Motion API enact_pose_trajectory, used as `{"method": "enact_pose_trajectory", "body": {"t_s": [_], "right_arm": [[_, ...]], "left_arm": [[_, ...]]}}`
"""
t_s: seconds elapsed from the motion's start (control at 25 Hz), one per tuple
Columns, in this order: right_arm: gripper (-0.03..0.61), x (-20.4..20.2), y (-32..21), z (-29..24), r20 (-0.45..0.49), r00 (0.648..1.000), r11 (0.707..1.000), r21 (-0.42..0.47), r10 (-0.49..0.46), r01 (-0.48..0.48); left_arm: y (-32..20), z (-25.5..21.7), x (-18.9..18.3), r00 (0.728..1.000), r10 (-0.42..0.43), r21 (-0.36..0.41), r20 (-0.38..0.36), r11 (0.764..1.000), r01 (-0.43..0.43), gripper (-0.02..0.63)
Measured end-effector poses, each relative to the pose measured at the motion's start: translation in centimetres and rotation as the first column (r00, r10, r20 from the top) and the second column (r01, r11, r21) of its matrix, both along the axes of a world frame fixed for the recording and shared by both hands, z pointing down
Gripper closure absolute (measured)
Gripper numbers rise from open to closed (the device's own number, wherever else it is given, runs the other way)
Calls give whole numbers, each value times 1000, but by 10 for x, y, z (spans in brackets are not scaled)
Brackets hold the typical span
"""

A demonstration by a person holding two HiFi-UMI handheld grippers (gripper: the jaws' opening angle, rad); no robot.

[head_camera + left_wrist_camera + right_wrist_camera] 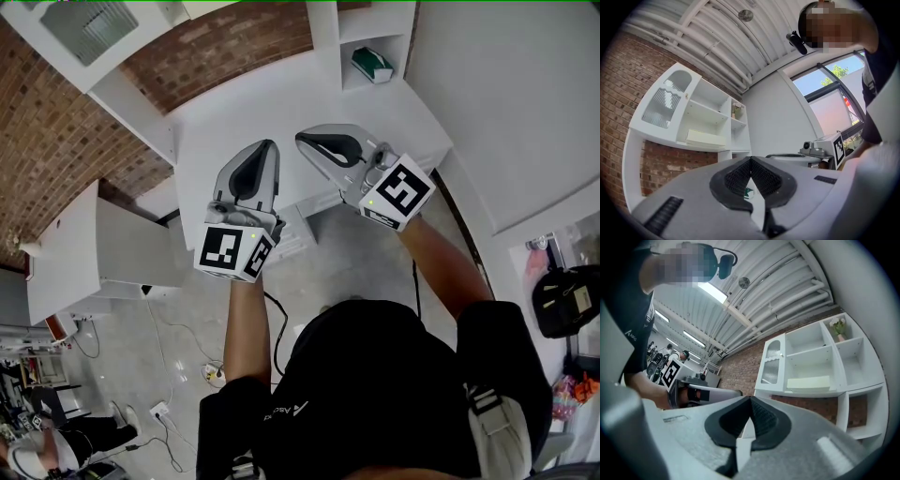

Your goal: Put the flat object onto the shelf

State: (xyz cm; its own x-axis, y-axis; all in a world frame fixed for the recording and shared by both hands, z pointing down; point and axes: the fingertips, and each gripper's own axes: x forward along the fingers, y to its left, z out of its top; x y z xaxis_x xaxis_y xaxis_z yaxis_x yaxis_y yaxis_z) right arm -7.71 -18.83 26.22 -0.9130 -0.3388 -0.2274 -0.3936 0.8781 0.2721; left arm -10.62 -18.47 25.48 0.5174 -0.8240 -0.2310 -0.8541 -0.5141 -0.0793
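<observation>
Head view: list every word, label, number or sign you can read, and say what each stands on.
"ASC": white print on the person's black shirt, cut off; the rest is unreadable.
Left gripper's marker cube and right gripper's marker cube: black-and-white square patterns, no letters.
Green-and-white box in the white shelf compartment: print too small to read.

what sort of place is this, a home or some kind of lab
Probably a lab or workshop staged like a room, not a home. A white shelf unit stands against a brick wall, but overhead is a bare ribbed ceiling with pipes, and loose cables lie on the floor.
</observation>
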Motion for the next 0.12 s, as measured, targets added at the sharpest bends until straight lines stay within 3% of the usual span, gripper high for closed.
{"method": "enact_pose_trajectory", "body": {"t_s": [0.12], "right_arm": [[581,-1,-1,0,-3,1000,1000,6,4,-4]], "left_arm": [[-1,0,-2,1000,1,2,-1,1000,-1,615]]}}
